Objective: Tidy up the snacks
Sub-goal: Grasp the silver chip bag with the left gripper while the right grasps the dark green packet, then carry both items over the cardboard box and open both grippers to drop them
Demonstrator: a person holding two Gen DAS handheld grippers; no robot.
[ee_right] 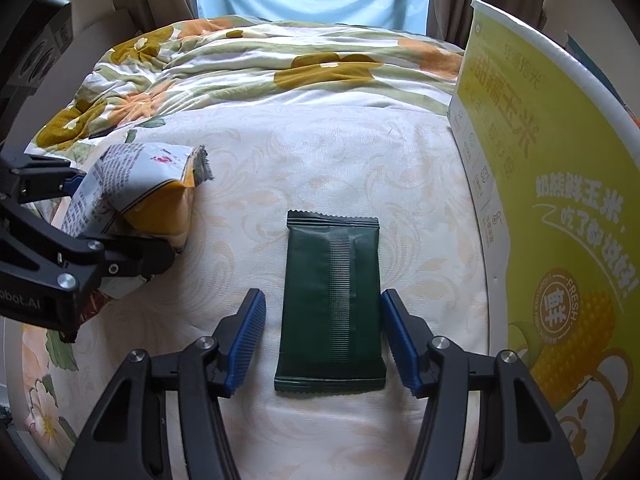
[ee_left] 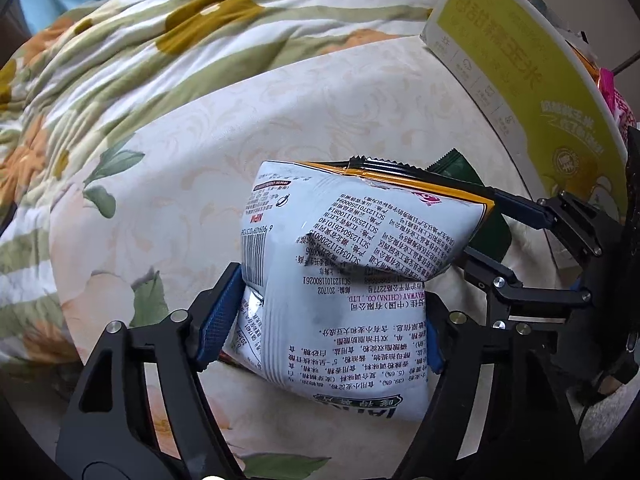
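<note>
A puffy white snack bag [ee_left: 340, 264] printed with black text and an orange top seam sits between the blue pads of my left gripper [ee_left: 326, 328]. The pads dent its sides, so the gripper is shut on it. The right wrist view shows the same bag [ee_right: 140, 184] tilted in the left gripper [ee_right: 120, 220] at the left. A flat dark green packet [ee_right: 332, 304] lies on the cream bedsheet [ee_right: 320, 152] between the fingers of my right gripper [ee_right: 324, 340]. The right pad is at its edge and a gap shows by the left pad, so this gripper is open. Packet [ee_left: 490, 232] and right gripper [ee_left: 484, 226] also appear behind the bag.
A tall yellow-green corn carton [ee_right: 540, 200] stands at the right, its top open, with pink wrappers [ee_left: 618, 104] showing over its rim [ee_left: 560, 36]. A bunched floral quilt [ee_right: 280, 64] covers the far part of the bed. Curtains and a window lie beyond.
</note>
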